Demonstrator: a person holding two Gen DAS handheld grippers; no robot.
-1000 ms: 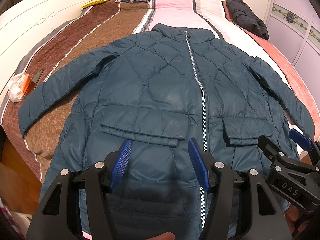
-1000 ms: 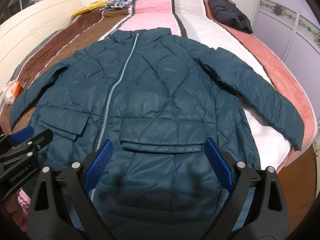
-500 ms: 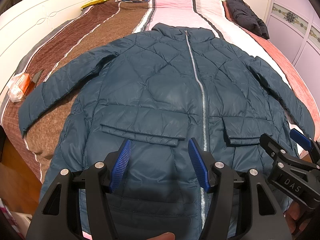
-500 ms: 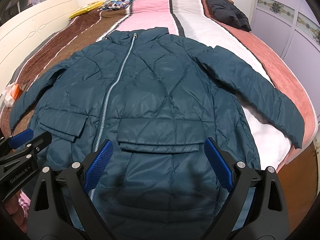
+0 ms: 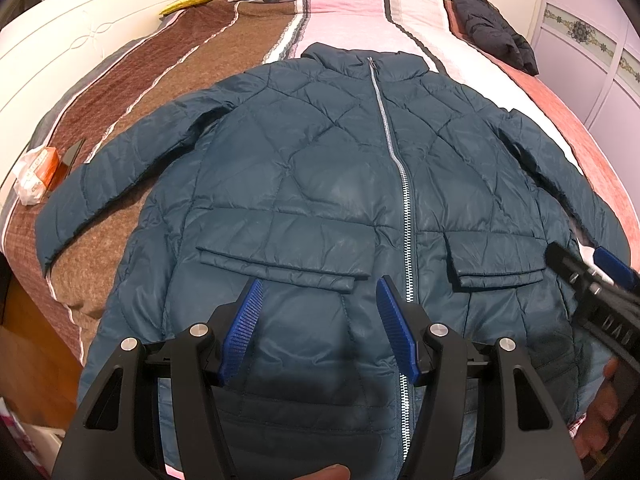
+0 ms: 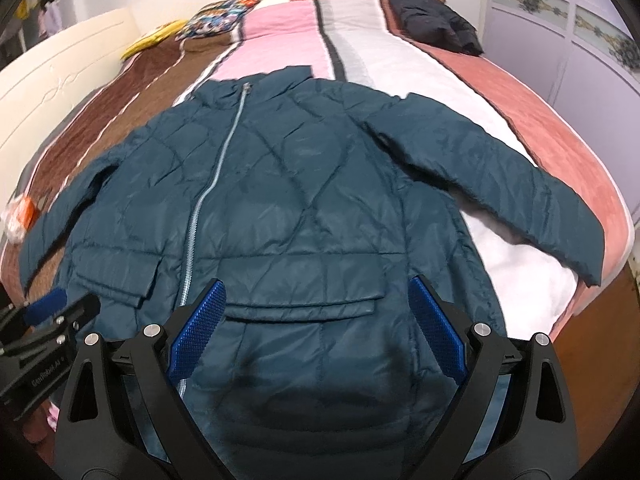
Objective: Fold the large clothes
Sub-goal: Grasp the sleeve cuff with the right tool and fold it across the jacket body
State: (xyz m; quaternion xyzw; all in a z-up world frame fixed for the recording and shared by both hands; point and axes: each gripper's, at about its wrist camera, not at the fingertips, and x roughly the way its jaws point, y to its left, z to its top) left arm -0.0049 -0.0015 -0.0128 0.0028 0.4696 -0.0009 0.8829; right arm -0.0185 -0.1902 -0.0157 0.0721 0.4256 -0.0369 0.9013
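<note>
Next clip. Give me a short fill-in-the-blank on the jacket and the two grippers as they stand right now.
1. The jacket lies flat on the bed with its zipper fully ____.
2. The jaws of the left gripper are ____ and hold nothing.
3. The right gripper hangs over a pocket flap with its jaws ____.
4. Both sleeves are spread ____ from the body, not folded in.

Missing words: closed; open; open; outward
</note>
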